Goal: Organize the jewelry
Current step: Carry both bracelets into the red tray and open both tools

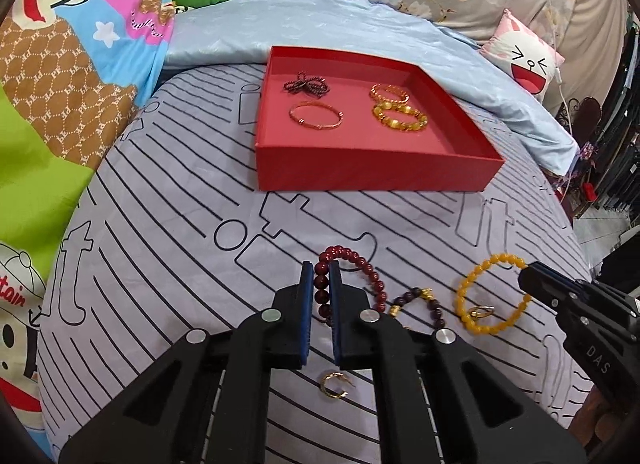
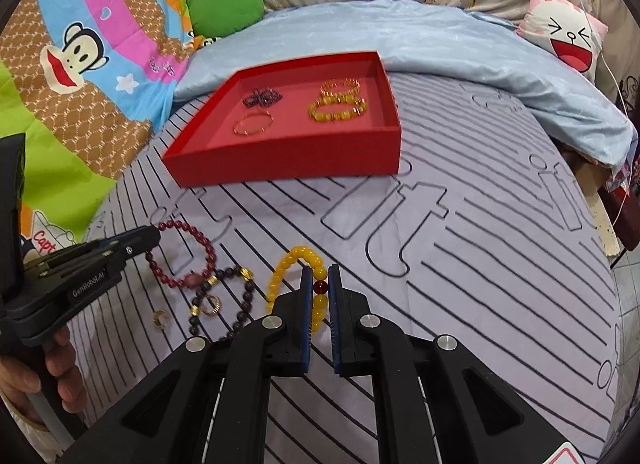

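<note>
Two bracelets pinched at once, red box waiting beyond

The left gripper (image 1: 321, 276) is closed on the dark red bracelet (image 1: 352, 284), whose loop trails toward the purple bracelet (image 1: 420, 302) and may drag it; the right gripper (image 2: 320, 284) is clamped on the yellow bracelet (image 2: 298, 276), and round beads could slip from the pads before reaching the red box (image 1: 372, 178) where four pieces already lie
</note>
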The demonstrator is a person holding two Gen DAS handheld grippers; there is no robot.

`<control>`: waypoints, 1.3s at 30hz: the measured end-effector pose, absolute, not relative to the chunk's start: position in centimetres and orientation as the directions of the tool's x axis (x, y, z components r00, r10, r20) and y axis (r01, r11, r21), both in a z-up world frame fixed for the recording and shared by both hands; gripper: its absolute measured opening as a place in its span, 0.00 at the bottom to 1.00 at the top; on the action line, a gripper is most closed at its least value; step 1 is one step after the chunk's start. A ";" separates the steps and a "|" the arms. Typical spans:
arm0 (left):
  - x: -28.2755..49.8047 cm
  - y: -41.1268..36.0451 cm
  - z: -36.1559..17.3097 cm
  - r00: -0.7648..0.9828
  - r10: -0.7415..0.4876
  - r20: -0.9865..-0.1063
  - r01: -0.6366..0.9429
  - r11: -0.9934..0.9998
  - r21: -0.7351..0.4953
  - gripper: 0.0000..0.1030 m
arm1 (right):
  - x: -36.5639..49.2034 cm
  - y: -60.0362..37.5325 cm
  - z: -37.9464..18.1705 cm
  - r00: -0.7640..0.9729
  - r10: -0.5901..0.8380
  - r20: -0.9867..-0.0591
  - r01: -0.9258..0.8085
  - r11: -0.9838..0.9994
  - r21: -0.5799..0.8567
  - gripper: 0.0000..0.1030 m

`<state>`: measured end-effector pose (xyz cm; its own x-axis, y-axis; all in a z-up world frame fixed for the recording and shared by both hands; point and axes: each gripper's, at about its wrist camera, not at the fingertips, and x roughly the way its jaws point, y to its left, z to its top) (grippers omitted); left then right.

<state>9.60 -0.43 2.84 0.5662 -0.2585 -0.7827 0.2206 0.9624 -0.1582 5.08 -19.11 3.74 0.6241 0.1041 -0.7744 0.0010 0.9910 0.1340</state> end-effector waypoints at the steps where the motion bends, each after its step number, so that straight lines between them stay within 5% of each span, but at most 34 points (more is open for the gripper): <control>1: 9.6 -0.6 3.2 0.564 -0.266 -0.781 0.228 0.960 -0.162 0.07 | 5.1 -19.0 4.2 0.630 0.108 -0.769 -0.005 0.991 0.135 0.07; 22: 17.2 -5.2 12.4 0.627 -0.415 -0.659 0.369 0.904 -0.217 0.07 | 14.9 -19.4 11.2 0.725 0.166 -0.669 -0.057 0.982 0.182 0.07; 31: 22.9 -5.6 7.4 0.559 -0.429 -0.709 0.333 0.900 -0.282 0.07 | 21.2 -19.7 6.6 0.643 0.211 -0.737 -0.015 0.965 0.263 0.07; 39: 24.6 -4.0 2.6 0.560 -0.311 -0.767 0.277 0.944 -0.180 0.07 | 22.6 -20.3 2.6 0.590 0.135 -0.796 0.029 0.982 0.188 0.07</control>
